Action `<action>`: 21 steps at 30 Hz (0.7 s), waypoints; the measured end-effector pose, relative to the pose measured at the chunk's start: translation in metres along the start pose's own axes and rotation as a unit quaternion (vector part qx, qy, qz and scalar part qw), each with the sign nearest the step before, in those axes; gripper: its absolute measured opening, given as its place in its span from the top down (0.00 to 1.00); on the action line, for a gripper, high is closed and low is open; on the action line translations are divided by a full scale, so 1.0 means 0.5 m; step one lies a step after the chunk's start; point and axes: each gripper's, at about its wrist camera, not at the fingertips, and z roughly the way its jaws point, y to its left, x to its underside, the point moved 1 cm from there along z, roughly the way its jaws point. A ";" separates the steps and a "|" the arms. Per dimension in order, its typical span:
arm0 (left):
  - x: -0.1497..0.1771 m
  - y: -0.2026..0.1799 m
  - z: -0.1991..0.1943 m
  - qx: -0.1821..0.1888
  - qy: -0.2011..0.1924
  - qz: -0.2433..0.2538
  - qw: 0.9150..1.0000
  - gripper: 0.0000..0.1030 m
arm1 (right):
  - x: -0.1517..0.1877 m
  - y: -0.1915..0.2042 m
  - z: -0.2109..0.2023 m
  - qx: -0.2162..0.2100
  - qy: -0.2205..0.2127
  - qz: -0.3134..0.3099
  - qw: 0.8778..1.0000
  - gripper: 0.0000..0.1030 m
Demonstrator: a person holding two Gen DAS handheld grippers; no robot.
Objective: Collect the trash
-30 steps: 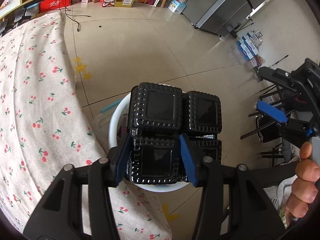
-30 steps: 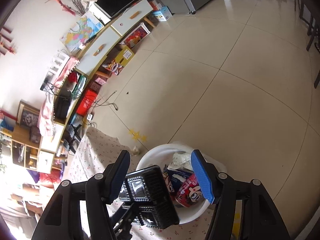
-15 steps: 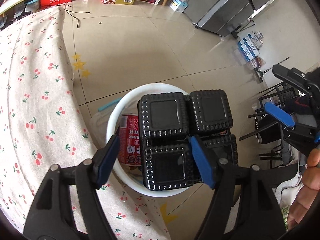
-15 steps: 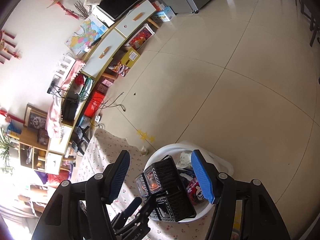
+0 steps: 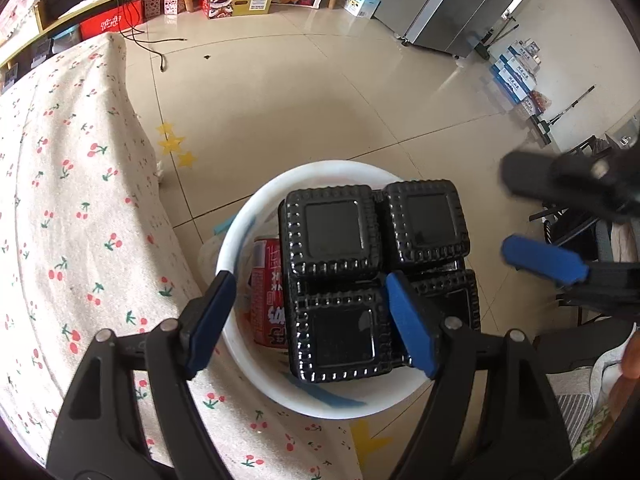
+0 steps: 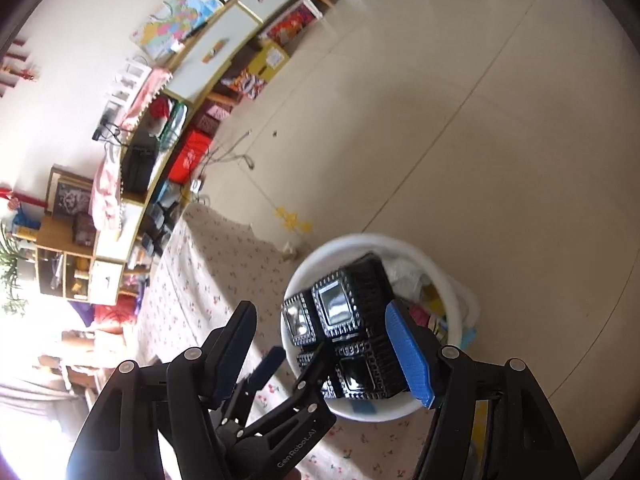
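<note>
One white bin (image 5: 256,216), one black four-cell tray (image 5: 372,268), one red can (image 5: 268,292), two claws.

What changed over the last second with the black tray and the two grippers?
The left gripper has just been opening and let go of the black four-compartment tray; its pads now stand clear, and the tray has dropped into the white bin, beside the red can. The right gripper moved closer to the bin. Unchanged: the right gripper is empty and open, and the bin stands by the cherry-print cloth.
</note>
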 end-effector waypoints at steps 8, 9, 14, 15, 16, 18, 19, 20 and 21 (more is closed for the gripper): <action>-0.012 0.046 -0.029 0.092 -0.033 -0.079 0.992 0.24 | 0.010 -0.061 0.126 0.103 0.075 0.001 0.992 0.42; -0.011 0.049 -0.032 0.086 -0.033 -0.080 0.993 0.24 | 0.009 -0.062 0.127 0.124 0.073 -0.008 0.990 0.42; 0.012 0.061 -0.050 0.076 -0.029 -0.077 0.994 0.24 | 0.001 -0.025 0.063 0.114 0.025 -0.029 0.993 0.42; 0.018 0.062 -0.059 0.074 -0.028 -0.073 0.994 0.24 | 0.003 -0.014 0.052 0.112 0.015 -0.038 0.993 0.42; 0.023 0.064 -0.068 0.068 -0.026 -0.069 0.995 0.24 | 0.006 -0.002 0.043 0.104 0.010 -0.044 0.994 0.42; 0.033 0.072 -0.089 0.042 -0.020 -0.065 0.997 0.24 | 0.012 0.021 0.026 0.079 0.001 -0.055 0.995 0.42; 0.040 0.078 -0.105 0.030 -0.020 -0.061 0.998 0.24 | 0.017 0.035 0.014 0.073 -0.006 -0.063 0.995 0.42; 0.046 0.085 -0.122 0.015 -0.021 -0.054 0.998 0.24 | 0.025 0.052 0.005 0.073 -0.015 -0.075 0.994 0.42; 0.050 0.096 -0.138 -0.005 -0.021 -0.050 0.999 0.24 | 0.034 0.070 -0.008 0.077 -0.026 -0.092 0.992 0.42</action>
